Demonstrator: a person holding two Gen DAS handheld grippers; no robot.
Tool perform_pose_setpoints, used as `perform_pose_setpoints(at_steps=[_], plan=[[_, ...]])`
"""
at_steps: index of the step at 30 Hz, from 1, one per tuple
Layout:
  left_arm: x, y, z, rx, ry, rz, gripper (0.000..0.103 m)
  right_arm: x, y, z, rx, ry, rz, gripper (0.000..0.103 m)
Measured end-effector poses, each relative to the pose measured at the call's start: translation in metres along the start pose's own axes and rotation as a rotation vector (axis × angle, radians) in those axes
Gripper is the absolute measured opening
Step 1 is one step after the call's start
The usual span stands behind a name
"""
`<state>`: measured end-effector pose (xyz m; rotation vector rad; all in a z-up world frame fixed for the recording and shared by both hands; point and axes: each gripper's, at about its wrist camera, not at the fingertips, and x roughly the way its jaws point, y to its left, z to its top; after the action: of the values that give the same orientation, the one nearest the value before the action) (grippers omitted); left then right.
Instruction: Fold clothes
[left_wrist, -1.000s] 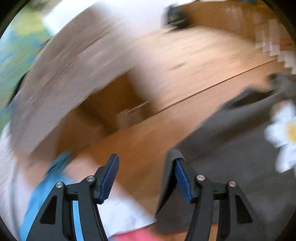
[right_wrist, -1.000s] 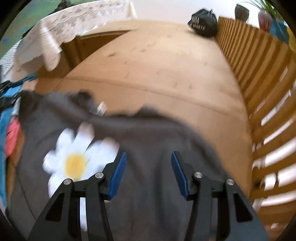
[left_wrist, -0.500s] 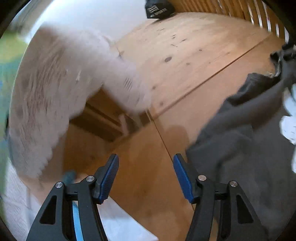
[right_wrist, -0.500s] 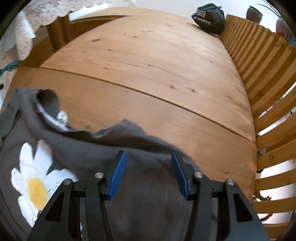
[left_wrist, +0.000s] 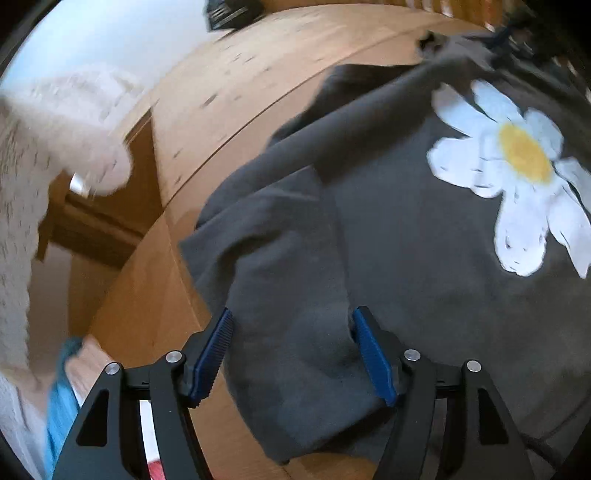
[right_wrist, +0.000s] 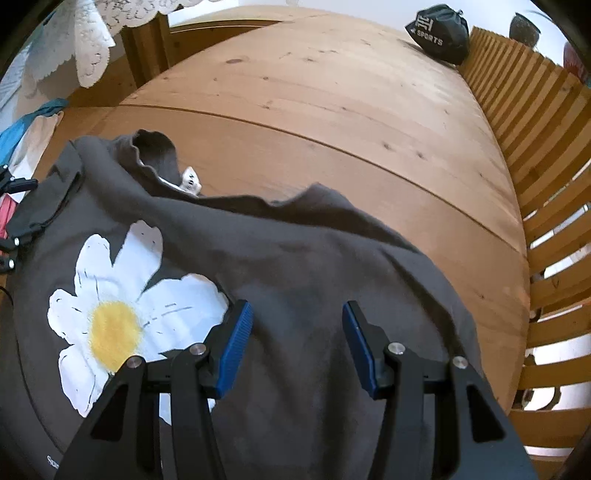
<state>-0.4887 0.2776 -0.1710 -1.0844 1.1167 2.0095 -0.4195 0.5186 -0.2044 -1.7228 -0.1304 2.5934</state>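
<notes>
A dark grey T-shirt (right_wrist: 295, 258) with a white and yellow daisy print (right_wrist: 122, 317) lies front up on the round wooden table (right_wrist: 332, 92). Its collar (right_wrist: 155, 147) with a white label points to the far side. My right gripper (right_wrist: 295, 310) hovers open just above the cloth to the right of the daisy, with nothing pinched. In the left wrist view the T-shirt (left_wrist: 424, 258) fills the right side. My left gripper (left_wrist: 291, 321) stands open over the left sleeve (left_wrist: 266, 240), whose cloth lies between the blue pads (left_wrist: 369, 354) without being pressed.
A black sports bag (right_wrist: 439, 33) sits at the table's far edge. A slatted wooden bench back (right_wrist: 535, 147) curves along the right. A white lace cloth (right_wrist: 88, 44) hangs at the far left. Blue, white and red clothes (right_wrist: 22, 140) lie at the left edge.
My left gripper has swung from over bare table down onto the shirt's sleeve. The right gripper has sunk a little toward the shirt, which now lies flatter.
</notes>
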Motion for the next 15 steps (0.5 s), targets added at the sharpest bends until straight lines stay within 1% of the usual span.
perform_pose_setpoints(at_steps=[1,2,3,4,7,8,10,12,13,14,15], plan=[[0.002,0.002,-0.001,-0.012,0.001,0.003,0.047,0.002,-0.002,-0.001,0.005,0.008,-0.003,0.05],[0.003,0.005,-0.001,-0.023,0.002,0.003,0.038,0.003,-0.003,-0.002,0.01,0.015,-0.005,0.05],[0.004,0.008,-0.003,-0.03,0.005,-0.015,0.021,0.006,-0.005,-0.003,0.014,0.029,-0.006,0.05],[0.006,0.009,-0.001,-0.032,0.008,-0.019,0.013,0.009,-0.006,-0.004,0.02,0.039,-0.006,0.05],[0.009,0.022,-0.005,-0.051,0.015,-0.035,0.011,0.014,-0.008,-0.007,0.04,0.05,0.008,0.05],[0.008,0.032,-0.009,-0.077,0.02,-0.037,0.011,0.014,-0.009,-0.007,0.045,0.045,0.014,0.05],[0.01,0.064,-0.022,-0.164,0.036,0.014,0.016,0.014,-0.011,-0.006,0.047,0.048,0.021,0.05],[0.01,0.101,-0.04,-0.257,0.071,0.157,0.016,0.014,-0.014,-0.006,0.054,0.058,0.032,0.05],[0.01,0.119,-0.051,-0.305,0.09,0.234,0.025,0.014,-0.015,-0.005,0.056,0.066,0.034,0.05],[0.009,0.137,-0.061,-0.351,0.108,0.305,0.031,0.013,-0.015,-0.004,0.056,0.069,0.034,0.05],[0.004,0.149,-0.069,-0.378,0.112,0.339,0.039,0.01,-0.016,-0.003,0.053,0.061,0.039,0.05]])
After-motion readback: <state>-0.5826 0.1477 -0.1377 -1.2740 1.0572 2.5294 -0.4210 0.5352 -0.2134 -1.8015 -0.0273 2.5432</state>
